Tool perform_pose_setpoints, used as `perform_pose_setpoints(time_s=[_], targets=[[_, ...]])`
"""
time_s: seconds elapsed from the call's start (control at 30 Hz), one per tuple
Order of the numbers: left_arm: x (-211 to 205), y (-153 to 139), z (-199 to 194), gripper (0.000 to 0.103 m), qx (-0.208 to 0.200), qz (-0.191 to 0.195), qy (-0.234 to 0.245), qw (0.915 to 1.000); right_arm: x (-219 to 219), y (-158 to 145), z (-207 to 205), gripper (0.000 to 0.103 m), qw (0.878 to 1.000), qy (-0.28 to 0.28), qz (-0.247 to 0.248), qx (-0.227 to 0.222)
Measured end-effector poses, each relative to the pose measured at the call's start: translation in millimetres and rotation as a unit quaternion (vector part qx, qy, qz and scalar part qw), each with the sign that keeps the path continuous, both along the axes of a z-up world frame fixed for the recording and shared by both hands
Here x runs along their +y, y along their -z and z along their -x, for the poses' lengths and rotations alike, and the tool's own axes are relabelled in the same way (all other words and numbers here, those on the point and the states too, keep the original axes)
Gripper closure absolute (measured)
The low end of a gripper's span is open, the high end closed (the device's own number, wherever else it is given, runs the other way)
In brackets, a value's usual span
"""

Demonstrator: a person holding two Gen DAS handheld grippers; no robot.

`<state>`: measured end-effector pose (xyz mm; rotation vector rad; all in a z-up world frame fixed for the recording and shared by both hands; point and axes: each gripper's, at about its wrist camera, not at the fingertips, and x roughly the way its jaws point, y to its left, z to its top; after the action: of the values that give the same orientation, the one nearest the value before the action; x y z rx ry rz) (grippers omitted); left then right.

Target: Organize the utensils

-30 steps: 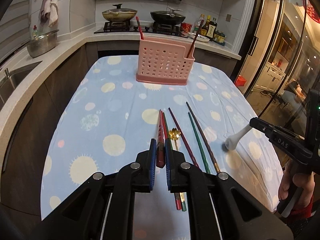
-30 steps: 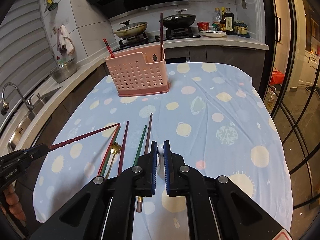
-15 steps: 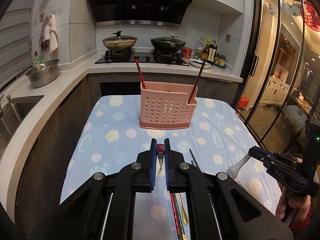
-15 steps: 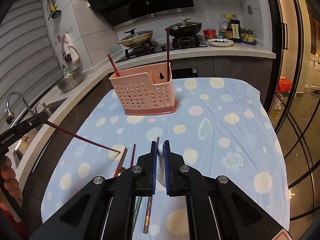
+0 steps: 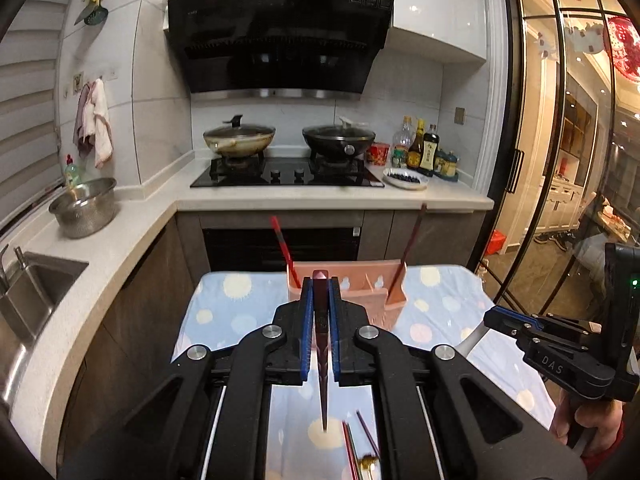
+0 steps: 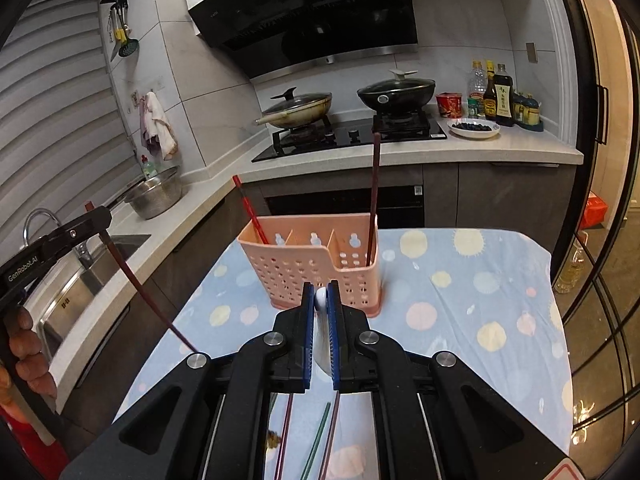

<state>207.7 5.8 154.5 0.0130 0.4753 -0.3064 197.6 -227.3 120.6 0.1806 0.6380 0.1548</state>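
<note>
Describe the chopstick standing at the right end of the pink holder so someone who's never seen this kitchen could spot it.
Find the table with the blue spotted cloth before the stove. On it stands a pink perforated holder. The dark brown chopstick rises from its right-end compartment, nearly upright; the only other stick inside, a red chopstick, leans at the left end.

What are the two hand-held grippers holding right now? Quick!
Left hand-held gripper: closed on a dark red chopstick.
Right hand-held gripper: closed on a white spoon.
</note>
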Motion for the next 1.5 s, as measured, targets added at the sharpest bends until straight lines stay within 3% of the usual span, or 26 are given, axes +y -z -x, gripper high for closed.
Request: perform_pose_setpoints(time_s=[0.3, 0.5, 0.73, 1.03, 1.23, 1.37, 1.5], targets=[[-8.5, -59.5, -65.9, 0.096, -0.037, 0.015, 0.002, 0.9992, 1.1, -35.3, -76.6, 0.097, 1.000, 0.001, -0.011, -0.020], [-17.9, -76.9, -110.4, 0.096, -0.044, 0.011, -0.009, 0.9989, 3.7, -33.1, -124.3, 0.097, 1.000, 0.006, -0.015, -0.009], [-20.9, -60.1, -148.4, 0.096, -0.019, 0.005, -0.011, 0.9997, 4.1, -3.6, -159.0, 0.097, 0.999, 0.012, -0.015, 0.029], [-22.4, -18.5, -166.7, 0.096, 0.026, 0.001, -0.009, 0.9996, 11.5, 29.4, -169.7, 0.097, 0.998, 0.008, 0.006, 0.060], [-22.1, -5.0, -168.9, 0.095, 0.041, 0.002, -0.011, 0.9991, 13.6, 34.1, -168.7, 0.096, 0.998, 0.012, 0.012, 0.062], [-21.6, -2.9, -166.4, 0.088, 0.036, -0.002, -0.024, 0.9990, 13.1, 28.3, -162.6, 0.086, 0.999, 0.023, 0.016, 0.046], [-19.3, -0.5, -162.8, 0.087, 0.038, -0.004, -0.026, 0.9989, 12.5, 22.5, -155.1, 0.086, 0.999, 0.025, 0.023, 0.037]])
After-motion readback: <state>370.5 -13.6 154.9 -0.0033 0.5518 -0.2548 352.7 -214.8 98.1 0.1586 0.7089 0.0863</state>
